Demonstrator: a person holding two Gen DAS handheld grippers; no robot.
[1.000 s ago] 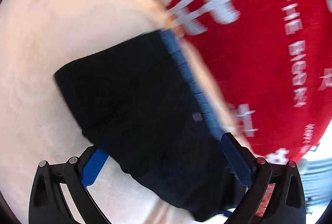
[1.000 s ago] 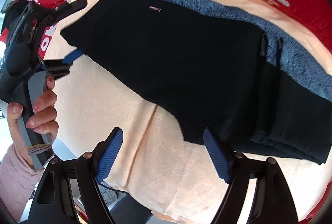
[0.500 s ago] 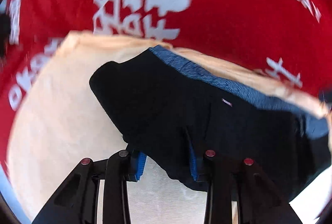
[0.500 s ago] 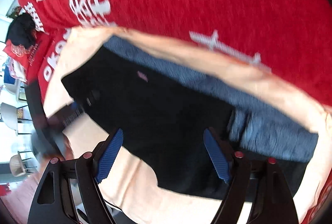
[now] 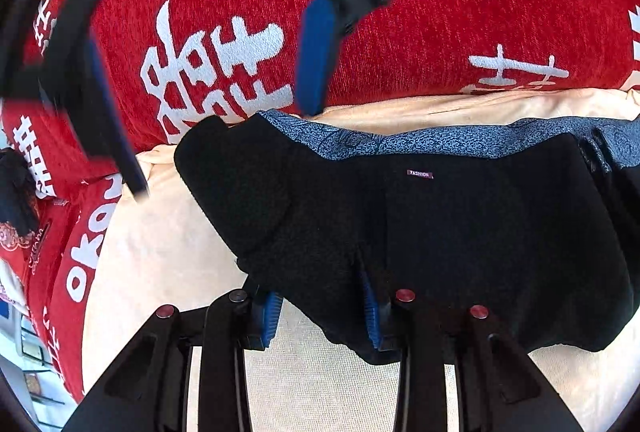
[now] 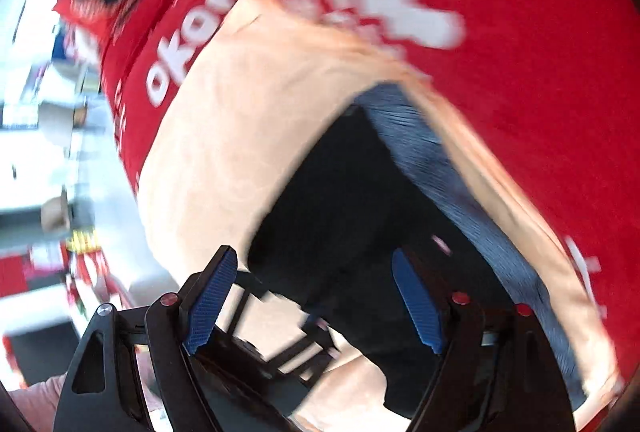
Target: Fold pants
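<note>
Black pants with a blue patterned waistband and a small "FASHION" label lie folded on a cream cloth. My left gripper is shut on the near edge of the pants, with the fabric bunched between its blue pads. My right gripper is open and empty; it hovers over the left end of the pants. It also shows in the left wrist view, blurred, above the far left corner of the pants. The left gripper appears blurred between the right gripper's fingers.
The cream cloth lies on a red cover with white lettering. The cover drops off at the left, where blurred room furniture shows. A dark item lies at the far left on the cover.
My left gripper has closed on the near edge of the pants. My right gripper has swung left to the pants' left end, staying open.
</note>
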